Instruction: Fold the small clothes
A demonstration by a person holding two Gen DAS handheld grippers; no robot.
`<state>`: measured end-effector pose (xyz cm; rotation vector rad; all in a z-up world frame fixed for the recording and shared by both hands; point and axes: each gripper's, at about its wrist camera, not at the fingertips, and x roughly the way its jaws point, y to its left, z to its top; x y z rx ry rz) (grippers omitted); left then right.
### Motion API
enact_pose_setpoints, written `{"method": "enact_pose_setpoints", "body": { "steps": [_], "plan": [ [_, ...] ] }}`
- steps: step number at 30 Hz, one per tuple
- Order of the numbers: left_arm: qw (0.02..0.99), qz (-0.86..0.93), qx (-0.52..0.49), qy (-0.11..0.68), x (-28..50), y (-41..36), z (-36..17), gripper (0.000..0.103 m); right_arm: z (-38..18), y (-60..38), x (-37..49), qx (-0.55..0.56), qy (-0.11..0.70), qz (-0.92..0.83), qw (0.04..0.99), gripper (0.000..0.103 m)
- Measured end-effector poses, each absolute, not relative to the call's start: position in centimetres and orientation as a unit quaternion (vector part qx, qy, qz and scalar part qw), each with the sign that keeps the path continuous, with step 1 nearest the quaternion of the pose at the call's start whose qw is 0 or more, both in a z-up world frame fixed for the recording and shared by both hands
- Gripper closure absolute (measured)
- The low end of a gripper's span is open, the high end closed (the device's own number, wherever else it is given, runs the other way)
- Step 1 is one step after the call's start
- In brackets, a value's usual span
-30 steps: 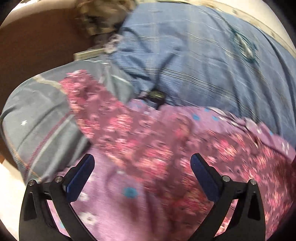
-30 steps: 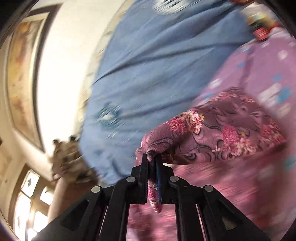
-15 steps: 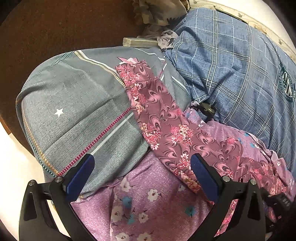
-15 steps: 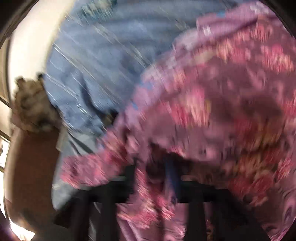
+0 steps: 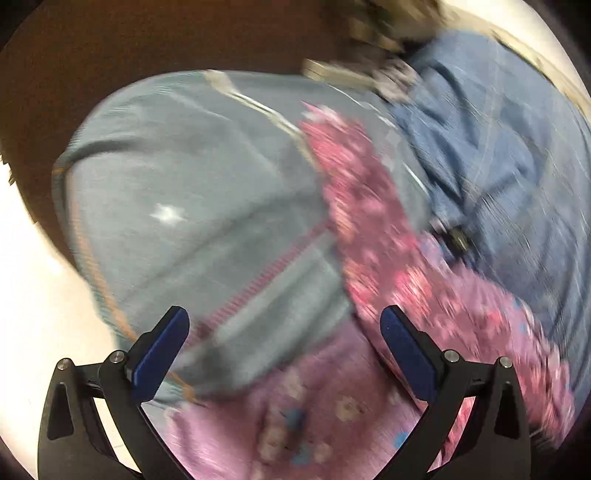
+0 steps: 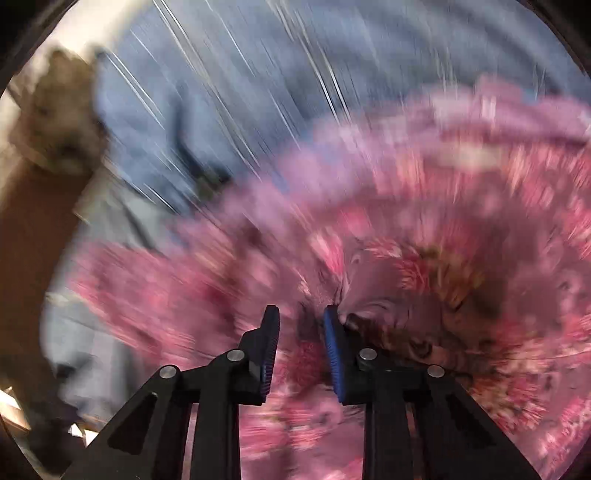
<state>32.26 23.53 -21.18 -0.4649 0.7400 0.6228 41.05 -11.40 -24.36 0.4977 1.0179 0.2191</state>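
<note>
A maroon floral garment (image 5: 373, 229) lies stretched as a long strip across a grey pillow (image 5: 192, 206) and a pink flowered sheet (image 5: 295, 417). My left gripper (image 5: 284, 332) is open and empty, hovering above the pillow's near edge and the strip. In the right wrist view the same garment (image 6: 424, 288) fills the frame, blurred. My right gripper (image 6: 301, 325) is partly open right over the cloth; folds of it lie against the right finger (image 6: 334, 350), and nothing is pinched between the pads.
A blue checked blanket (image 5: 517, 166) covers the bed behind the garment. A small dark object (image 5: 458, 238) lies at its edge. A crumpled beige cloth (image 5: 399, 18) sits at the back by the brown headboard (image 5: 147, 40). The pale floor shows left.
My right gripper has opened and let go of the garment it held pinched a second ago. The garment has been laid out across the pillow. Both views are moving and blurred.
</note>
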Motion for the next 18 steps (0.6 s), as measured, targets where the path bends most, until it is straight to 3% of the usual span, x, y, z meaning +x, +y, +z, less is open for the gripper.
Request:
{"method": "enact_pose_setpoints", "body": {
  "steps": [5, 6, 8, 10, 18],
  "plan": [
    [0.846, 0.383, -0.231, 0.29, 29.9, 27.5, -19.3, 0.0, -20.8, -10.1, 40.3, 0.201, 0.458, 0.137, 0.855, 0.073],
    [0.837, 0.41, -0.233, 0.278, 29.3, 28.5, -19.0, 0.0, -19.2, -9.2, 39.9, 0.195, 0.441, 0.16, 0.861, 0.068],
    [0.824, 0.435, -0.242, 0.269, 28.5, 29.9, -18.8, 0.0, -16.1, -6.0, 39.1, 0.165, 0.407, 0.211, 0.873, 0.038],
    [0.81, 0.456, -0.262, 0.261, 27.6, 31.4, -18.7, 0.0, -13.8, -2.2, 38.3, 0.14, 0.383, 0.266, 0.874, 0.026],
    [0.776, 0.5, -0.292, 0.25, 26.3, 34.8, -18.6, 0.0, -11.9, 14.0, 40.1, 0.052, 0.369, 0.358, 0.856, 0.026]
  ]
}}
